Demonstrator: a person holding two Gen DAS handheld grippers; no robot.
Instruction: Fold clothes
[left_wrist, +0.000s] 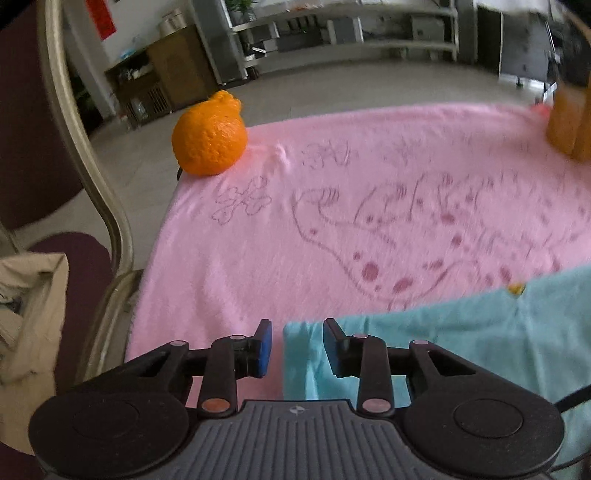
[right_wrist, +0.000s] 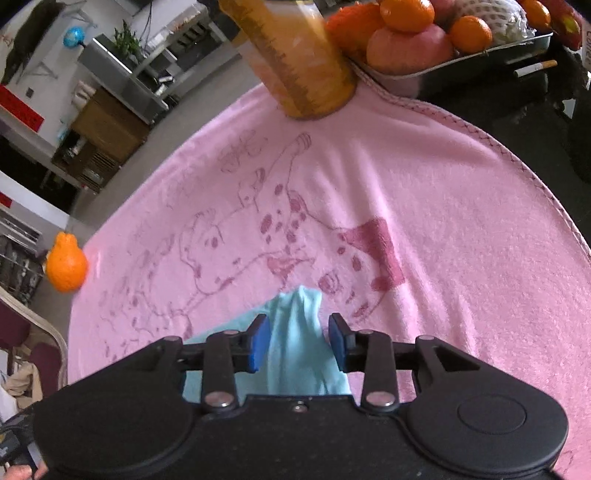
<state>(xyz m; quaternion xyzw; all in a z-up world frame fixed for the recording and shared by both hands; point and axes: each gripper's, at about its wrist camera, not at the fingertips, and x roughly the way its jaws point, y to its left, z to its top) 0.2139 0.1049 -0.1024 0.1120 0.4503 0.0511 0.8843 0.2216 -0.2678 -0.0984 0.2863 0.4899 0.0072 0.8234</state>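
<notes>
Teal garment (right_wrist: 299, 332) bunched between parted right gripper (right_wrist: 300, 343), left gripper (left_wrist: 297, 345) parted at its edge; fruit tray (right_wrist: 461, 64) right view only.

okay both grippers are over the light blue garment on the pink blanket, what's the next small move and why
Probably close the right gripper on the raised ridge of the light blue garment: its jaws stand apart with that bunched fabric between them, not pressed on it. The left gripper also has parted jaws, with the garment's edge in the gap, so it could pinch next. The pink blanket around them looks clear.
</notes>
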